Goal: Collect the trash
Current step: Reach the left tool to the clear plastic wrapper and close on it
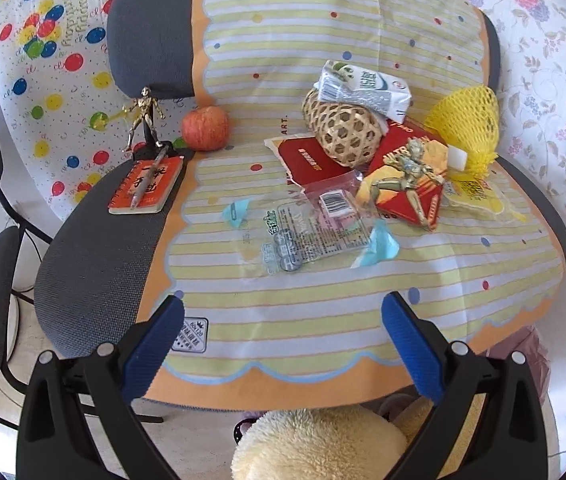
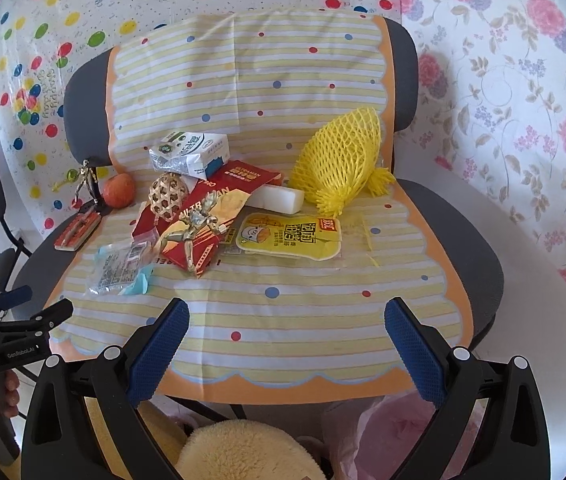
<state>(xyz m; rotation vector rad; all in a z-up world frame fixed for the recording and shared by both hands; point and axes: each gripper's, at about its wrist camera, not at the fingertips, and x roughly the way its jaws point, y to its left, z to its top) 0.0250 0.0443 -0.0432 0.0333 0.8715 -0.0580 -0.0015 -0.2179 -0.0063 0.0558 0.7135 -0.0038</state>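
Trash lies on a striped cloth [image 1: 303, 312] [image 2: 283, 312] over a grey chair seat. A clear plastic wrapper [image 1: 307, 232] [image 2: 117, 268] with blue paper scraps sits in the middle. A crushed milk carton [image 1: 363, 86] [image 2: 189, 152] rests on a woven bamboo ball [image 1: 341, 130] [image 2: 168, 196]. A yellow foam fruit net [image 1: 467, 120] [image 2: 339, 160] and a yellow noodle packet [image 2: 289, 236] lie to the right, beside a white foam block [image 2: 277, 198]. My left gripper [image 1: 283, 344] hangs open over the seat's front edge, empty. My right gripper [image 2: 287, 348] is open and empty too.
A red apple [image 1: 205, 127], a gold figurine [image 1: 145, 120] and an orange notebook with a pen [image 1: 147, 186] stay at the seat's left. A red box with a gold figure [image 1: 407, 178] [image 2: 195, 228] lies amid the trash. A pink bag [image 2: 399, 432] and a plush toy [image 1: 323, 444] sit below.
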